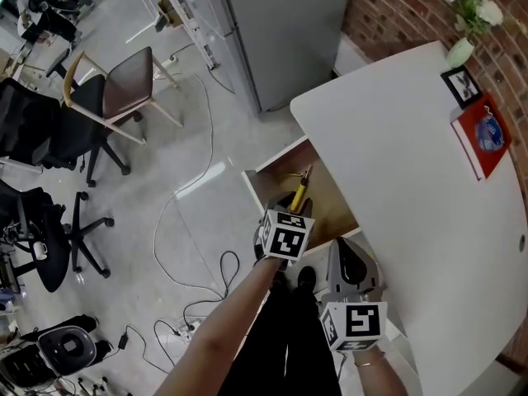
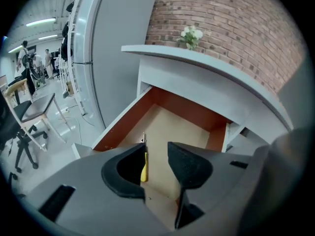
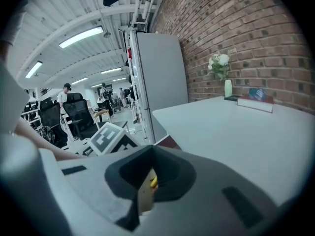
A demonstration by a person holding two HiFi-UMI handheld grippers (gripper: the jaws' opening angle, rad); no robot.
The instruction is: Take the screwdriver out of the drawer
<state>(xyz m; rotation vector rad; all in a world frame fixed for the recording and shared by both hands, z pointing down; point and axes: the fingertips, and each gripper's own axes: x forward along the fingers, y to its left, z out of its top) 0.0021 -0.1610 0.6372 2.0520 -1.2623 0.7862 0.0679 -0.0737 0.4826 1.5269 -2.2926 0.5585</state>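
The screwdriver (image 1: 299, 195) is lying in the open drawer (image 1: 280, 159) by its left wall, its long axis running near to far with the tip pointing far. My left gripper (image 2: 156, 156), jaws spread and empty, is hovering just above the yellow handle. It is sitting nearer the screwdriver than my right gripper (image 3: 150, 154), whose jaws are pressed together.

- left hand-held gripper (image 2: 156, 150): jaws stand apart, tilted downward and forward.
- right hand-held gripper (image 3: 153, 149): jaw tips seem to meet; held nearer the body, beside the left.
- left forearm (image 1: 216, 337): bare, stretched forward.
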